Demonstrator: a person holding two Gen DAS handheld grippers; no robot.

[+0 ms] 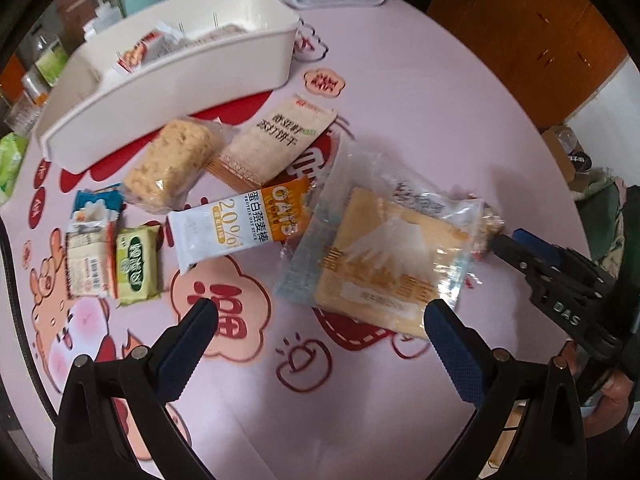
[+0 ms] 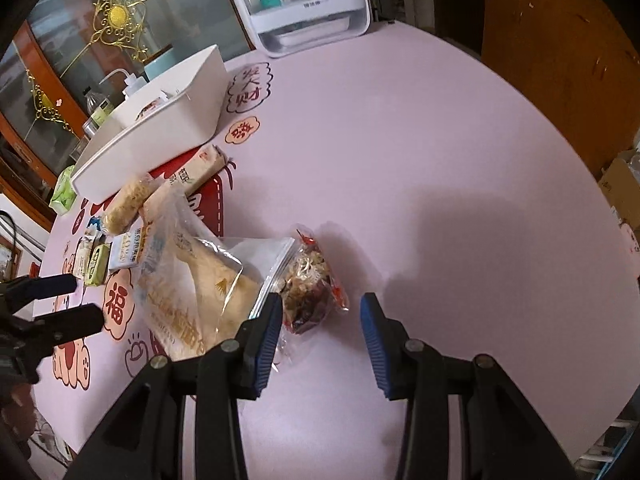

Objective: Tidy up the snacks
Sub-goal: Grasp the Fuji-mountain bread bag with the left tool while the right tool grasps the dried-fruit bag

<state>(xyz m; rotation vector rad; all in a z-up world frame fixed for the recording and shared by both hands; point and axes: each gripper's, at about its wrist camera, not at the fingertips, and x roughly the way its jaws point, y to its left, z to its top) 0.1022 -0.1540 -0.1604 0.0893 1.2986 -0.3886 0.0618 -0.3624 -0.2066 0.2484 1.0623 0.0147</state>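
Snacks lie on a pink tablecloth (image 1: 420, 112). A large clear bag with a yellow cake (image 1: 384, 256) lies just ahead of my open, empty left gripper (image 1: 320, 312); the right pad touches its near corner. Left of it lie an oat bar (image 1: 244, 228), a rice puff cake (image 1: 172, 164), a cracker pack (image 1: 280, 140), a green pack (image 1: 136, 266) and a beige pack (image 1: 86, 264). The white bin (image 1: 176, 76) holds some packs. My right gripper (image 2: 322, 312) is open around a small nut-mix bag (image 2: 310, 284), beside the cake bag (image 2: 192, 280).
A white appliance (image 2: 304, 4) stands at the far table edge. Bottles (image 1: 48, 60) and a green tissue pack (image 1: 10, 164) sit left of the bin. The right gripper shows in the left wrist view (image 1: 520, 246), and the left gripper in the right wrist view (image 2: 76, 300).
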